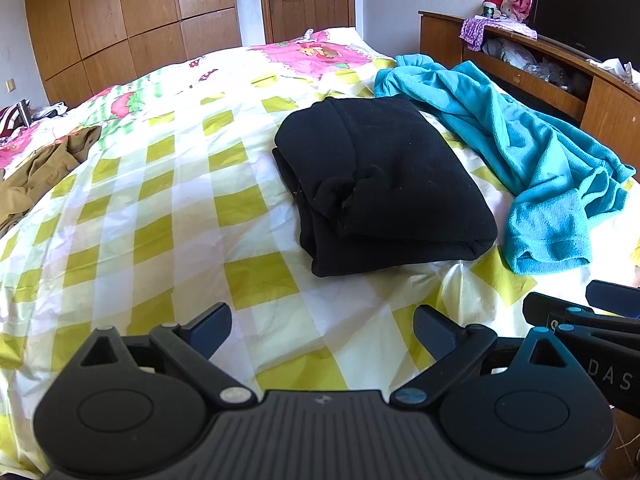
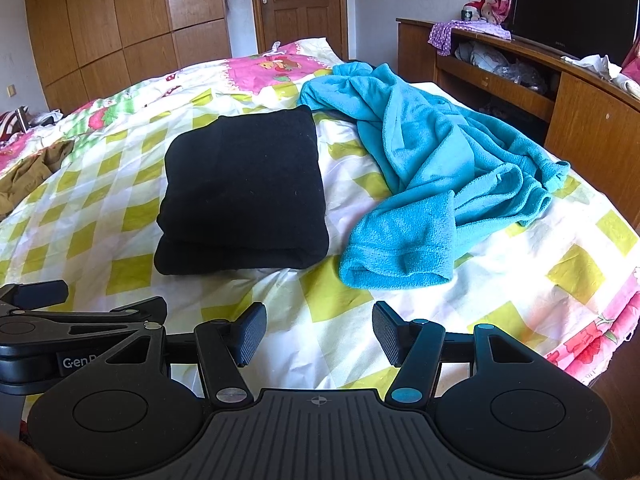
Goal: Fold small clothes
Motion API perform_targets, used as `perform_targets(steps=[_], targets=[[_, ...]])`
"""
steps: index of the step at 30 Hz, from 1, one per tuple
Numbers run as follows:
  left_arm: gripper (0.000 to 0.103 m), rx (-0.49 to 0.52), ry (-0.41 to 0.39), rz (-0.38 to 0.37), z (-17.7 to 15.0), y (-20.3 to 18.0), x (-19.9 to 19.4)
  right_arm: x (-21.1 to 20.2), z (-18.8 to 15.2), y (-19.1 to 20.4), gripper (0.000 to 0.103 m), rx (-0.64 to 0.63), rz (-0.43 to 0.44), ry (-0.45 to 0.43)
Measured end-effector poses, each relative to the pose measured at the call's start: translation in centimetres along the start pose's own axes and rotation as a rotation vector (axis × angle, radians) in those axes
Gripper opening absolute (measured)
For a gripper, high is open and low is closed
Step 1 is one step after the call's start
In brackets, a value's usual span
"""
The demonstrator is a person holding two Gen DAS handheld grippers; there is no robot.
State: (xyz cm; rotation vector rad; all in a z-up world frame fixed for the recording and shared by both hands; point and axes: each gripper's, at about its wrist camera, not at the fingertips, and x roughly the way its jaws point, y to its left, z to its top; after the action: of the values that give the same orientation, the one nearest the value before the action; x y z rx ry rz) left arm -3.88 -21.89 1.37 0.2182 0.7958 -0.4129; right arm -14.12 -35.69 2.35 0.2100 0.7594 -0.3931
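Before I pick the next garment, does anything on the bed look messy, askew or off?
The black garment lies folded in a neat block. Beside it, to its right, the turquoise fleece is a rumpled, unfolded heap. A brown garment sits crumpled at the bed's left edge. Both grippers, left and right, are open and empty. Nothing looks damaged.
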Motion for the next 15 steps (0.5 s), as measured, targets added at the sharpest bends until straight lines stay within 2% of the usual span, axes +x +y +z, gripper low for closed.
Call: perform_targets(steps=[15], targets=[[0.103, -0.007, 0.002, -0.001, 0.00, 0.04, -0.03, -0.05, 0.01, -0.04, 0.059, 0.001, -0.001, 0.000]])
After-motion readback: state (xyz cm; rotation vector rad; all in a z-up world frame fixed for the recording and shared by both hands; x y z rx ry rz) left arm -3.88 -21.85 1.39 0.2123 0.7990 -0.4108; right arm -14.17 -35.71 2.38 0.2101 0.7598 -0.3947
